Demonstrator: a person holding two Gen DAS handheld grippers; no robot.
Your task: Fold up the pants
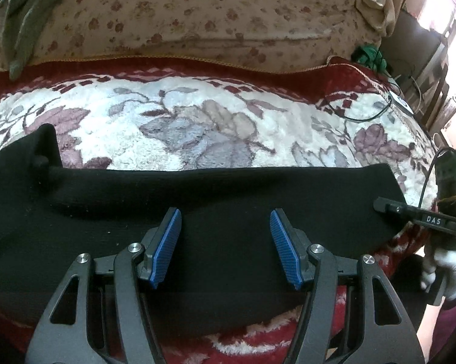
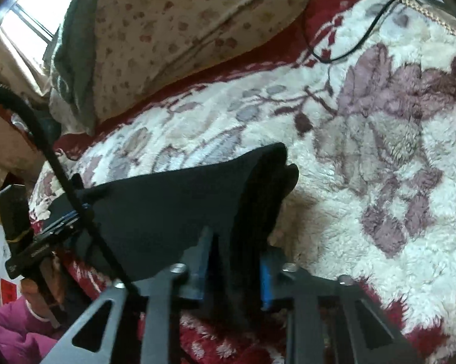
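**Near the bed's front edge: black pants, one end lifted**

Along the front edge of the bed, black pants lie across the floral fleece blanket, spread flat in a wide band. Left gripper hovers over the middle of the band, blue pads set wide apart, nothing between them. Right gripper is clamped on one end of the pants; cloth runs down between its pads and drapes up in a loose tent shape, so that end looks lifted off the blanket. From the left wrist view the right gripper sits at the right end of the band, toward the bed's right side.

Handling, as a judgement: the fabric looks soft and knit-like, light, with no stiffness. It sags and bunches where held, so a single pinch point will let the rest droop. It is not fragile and not slippery; the fleece underneath likely drags on it, so lifting clear beats sliding. Best holds look like the corners or the hem/waist edge, pinching all layers together; a mid-panel grab would likely take only the top layer. For the left gripper, the far-left end of the band near the raised fold looks like the matching hold.

A black cable lies on the blanket toward the back right corner, well apart from the pants.
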